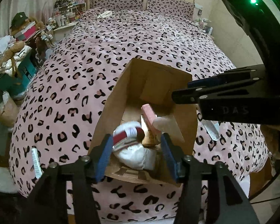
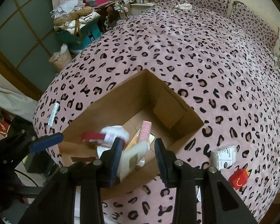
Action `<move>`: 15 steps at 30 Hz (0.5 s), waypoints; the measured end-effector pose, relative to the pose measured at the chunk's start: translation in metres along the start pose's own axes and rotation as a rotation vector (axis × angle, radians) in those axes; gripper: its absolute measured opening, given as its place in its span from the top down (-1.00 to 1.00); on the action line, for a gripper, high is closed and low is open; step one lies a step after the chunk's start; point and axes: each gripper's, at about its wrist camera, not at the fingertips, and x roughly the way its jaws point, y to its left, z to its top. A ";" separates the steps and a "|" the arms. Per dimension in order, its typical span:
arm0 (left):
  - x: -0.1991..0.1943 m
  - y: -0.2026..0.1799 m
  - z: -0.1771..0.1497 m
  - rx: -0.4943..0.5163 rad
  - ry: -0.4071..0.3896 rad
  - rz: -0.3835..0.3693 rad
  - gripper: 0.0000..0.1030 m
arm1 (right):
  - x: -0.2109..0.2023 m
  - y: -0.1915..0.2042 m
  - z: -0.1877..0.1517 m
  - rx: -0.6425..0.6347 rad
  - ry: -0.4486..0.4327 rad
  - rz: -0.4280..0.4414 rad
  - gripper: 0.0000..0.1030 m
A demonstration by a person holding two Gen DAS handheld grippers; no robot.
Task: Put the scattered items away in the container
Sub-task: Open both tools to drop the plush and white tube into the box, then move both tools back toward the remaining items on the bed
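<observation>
We hold our left gripper [image 1: 135,150] apart over the cardboard box [image 2: 110,106]; our right gripper [image 2: 138,157] clamps nothing, pads apart.

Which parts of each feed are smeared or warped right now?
Left wrist view: the white pouch in the cardboard box is motion-blurred; fisheye bulges the bed. Right wrist view: the same pouch smears, box rim stays sharp.

Brown cardboard box [image 2: 110,102]; pink, black-spotted leopard-print duvet [image 2: 205,56]; small red carton [image 2: 239,179]
</observation>
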 end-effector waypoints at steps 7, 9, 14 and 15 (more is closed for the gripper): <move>-0.006 -0.007 0.000 0.015 -0.007 0.019 -0.19 | -0.009 -0.004 -0.006 0.007 -0.009 0.000 0.29; -0.008 -0.009 0.000 0.018 -0.009 0.028 -0.19 | -0.013 -0.006 -0.009 0.009 -0.016 -0.002 0.29; -0.017 -0.023 0.001 0.030 -0.027 0.019 -0.20 | -0.030 -0.026 -0.025 0.042 -0.034 -0.022 0.29; -0.019 -0.028 0.001 0.037 -0.031 0.015 -0.21 | -0.034 -0.034 -0.030 0.055 -0.037 -0.033 0.29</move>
